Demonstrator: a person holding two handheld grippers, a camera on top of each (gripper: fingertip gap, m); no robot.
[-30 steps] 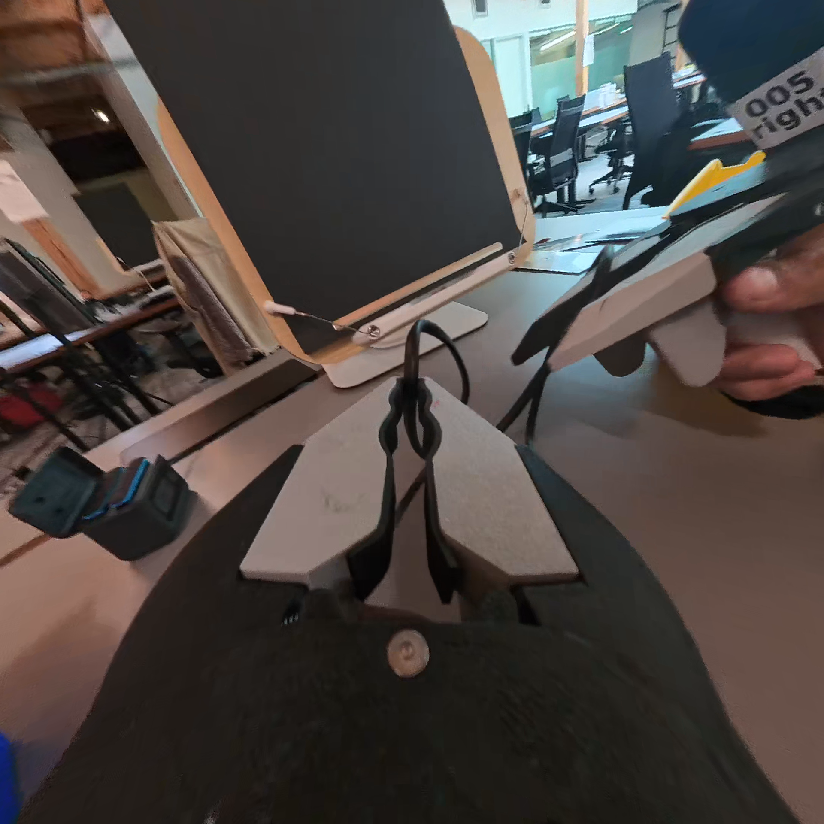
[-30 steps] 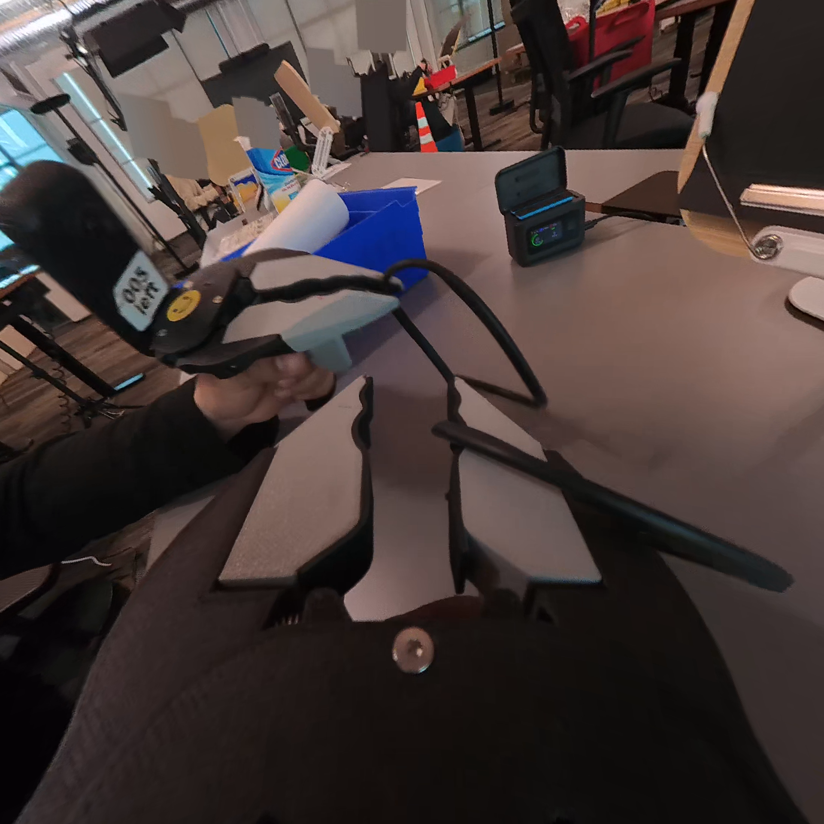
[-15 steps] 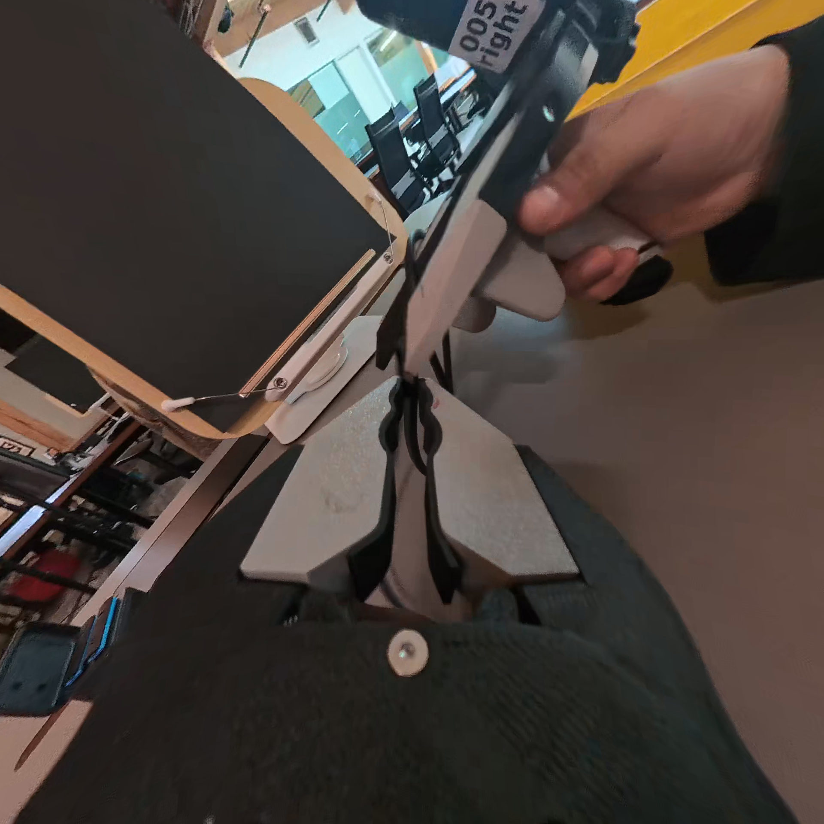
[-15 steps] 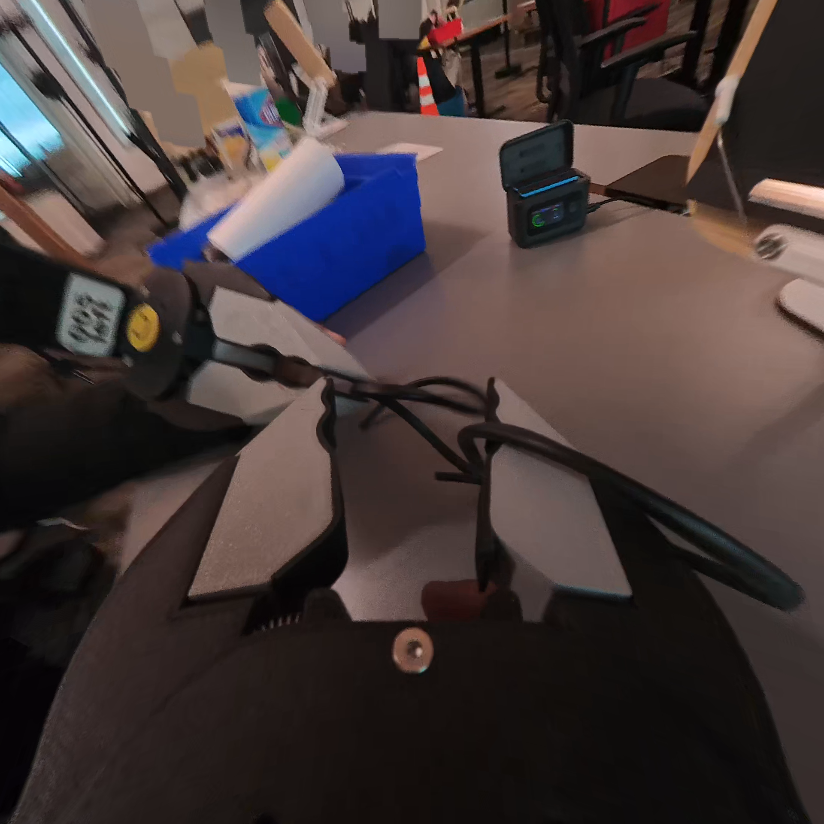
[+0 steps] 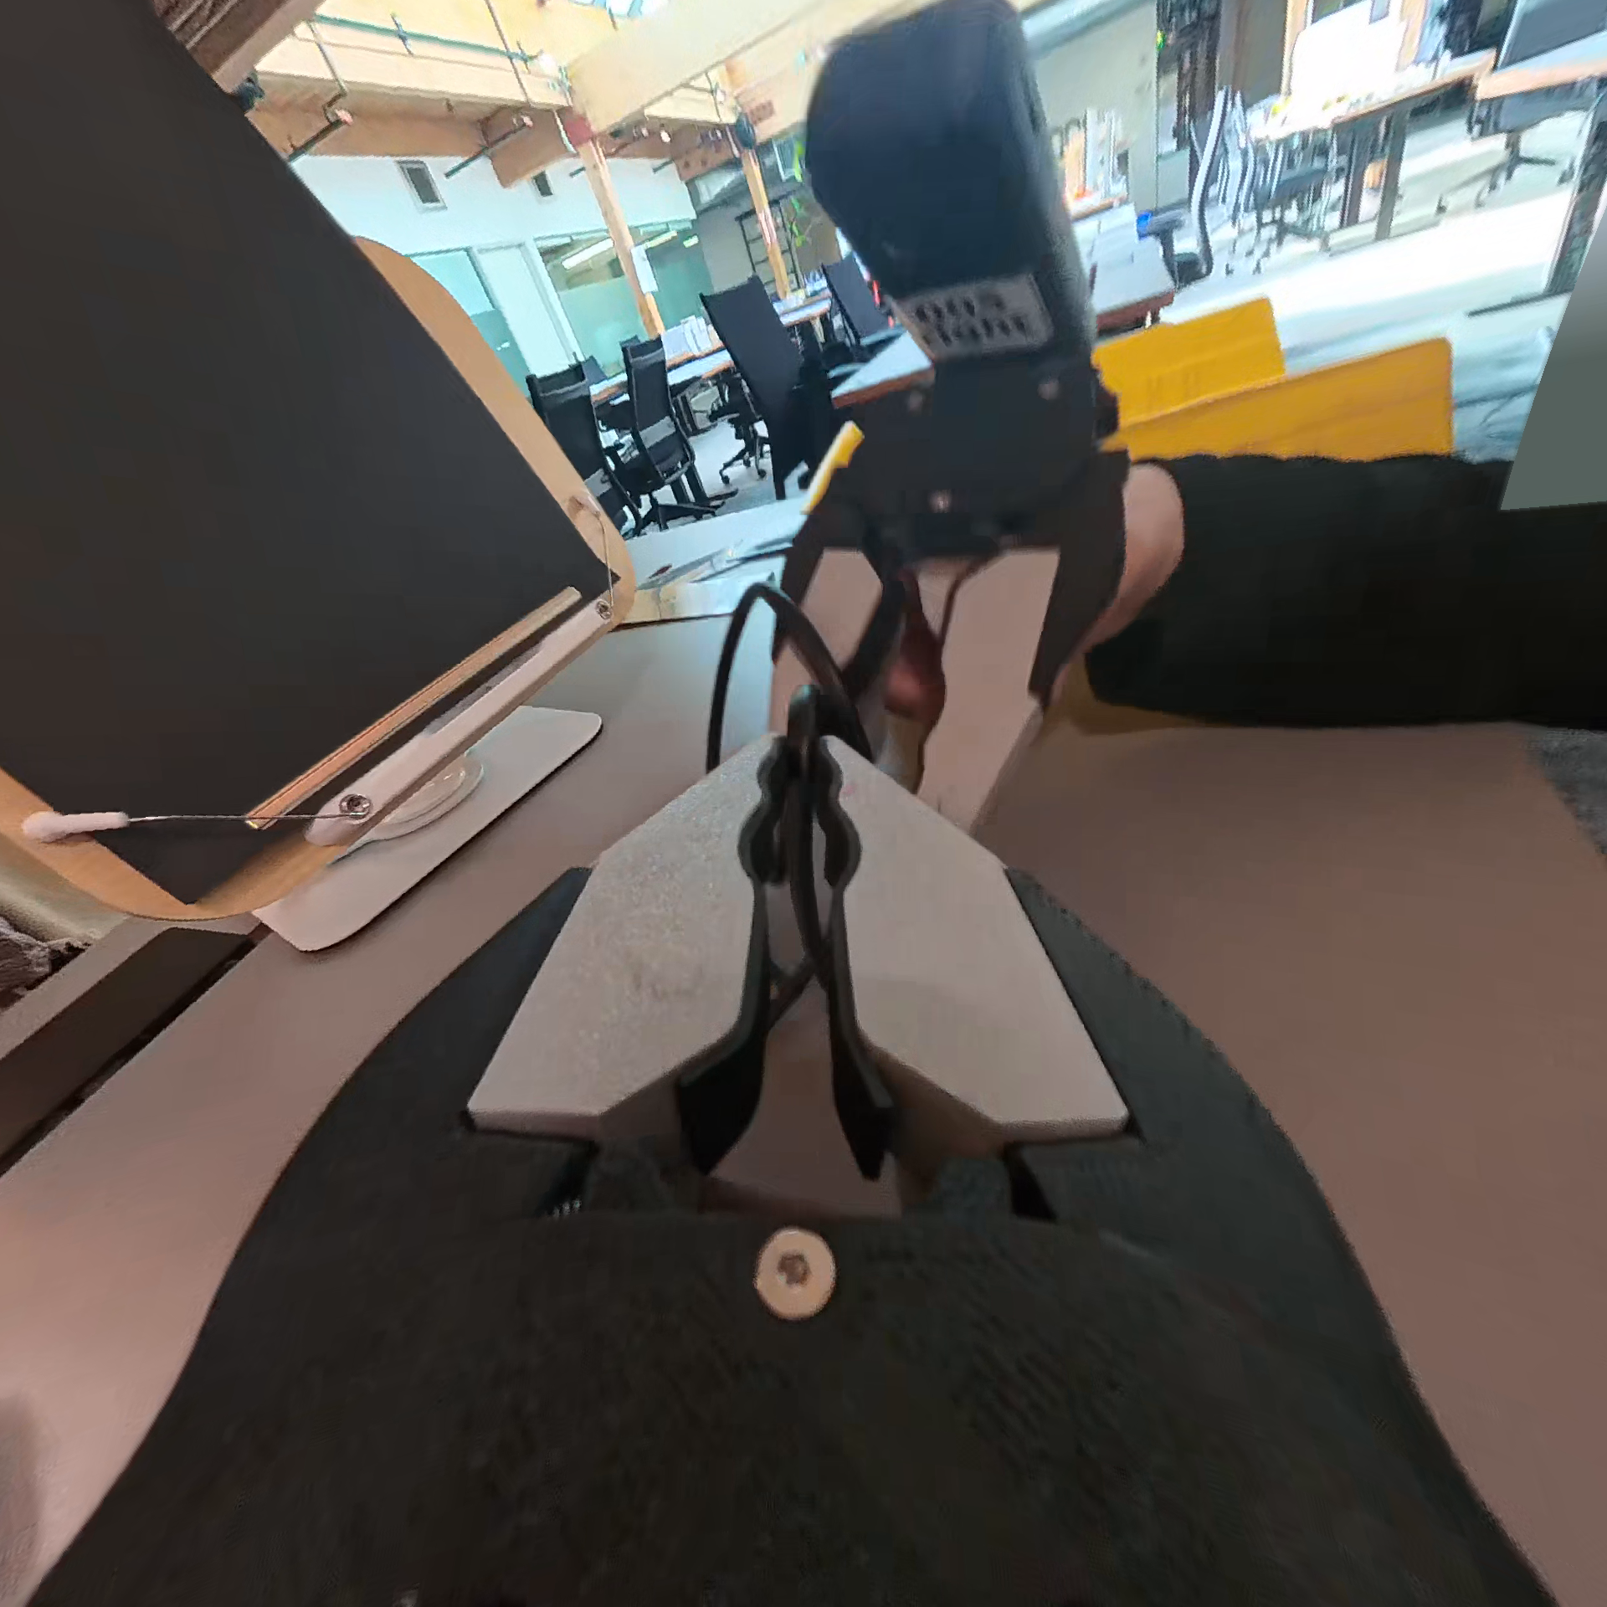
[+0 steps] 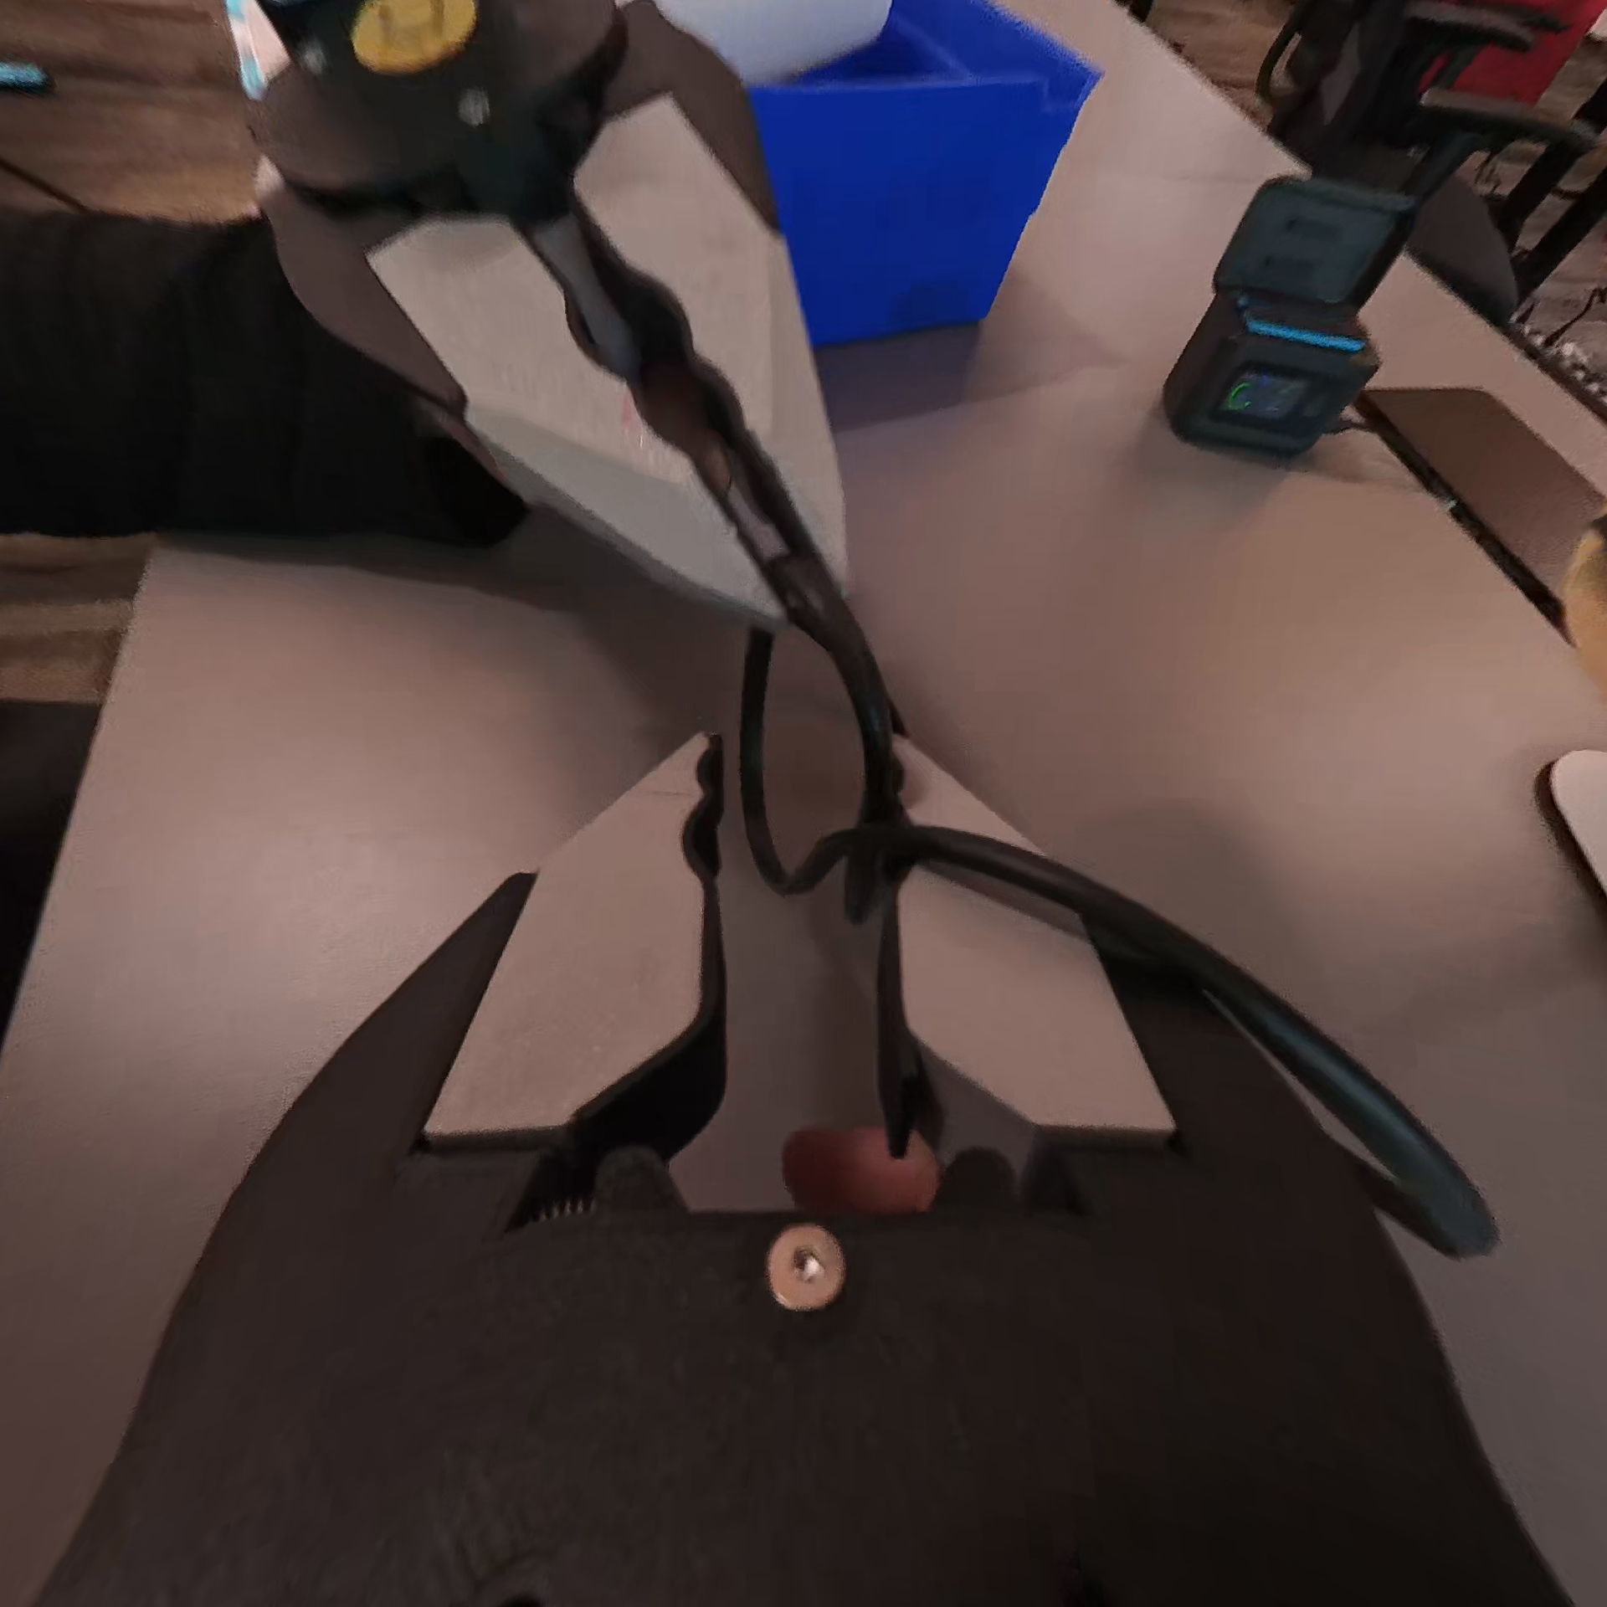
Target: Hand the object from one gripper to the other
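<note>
The object is a black cable [image 6: 1217, 974]. My left gripper [image 5: 800, 783] is shut on a thin stretch of it, and a loop [image 5: 739, 643] rises beyond the tips. My right gripper [image 6: 800, 783] is open, with the cable loop hanging between its fingers and running along the inside of its right finger [image 6: 1000, 956]. The two grippers face each other tip to tip above the grey table [image 6: 1217, 652]. The left gripper [image 6: 800, 600] shows in the right wrist view, and the right gripper [image 5: 887, 739] in the left wrist view, held by a hand in a dark sleeve.
A blue bin [image 6: 913, 174] holding a white roll stands behind the left gripper. A black open-lidded case [image 6: 1270, 348] sits at the right. A dark screen on a white stand [image 5: 217, 391] stands to the left. Office chairs and desks lie beyond the table. The grippers' ends are close to 5 cm from one another.
The right gripper has swung round in front of the left gripper and now faces it, its open fingers around the cable loop. The left gripper stays shut on the cable.
</note>
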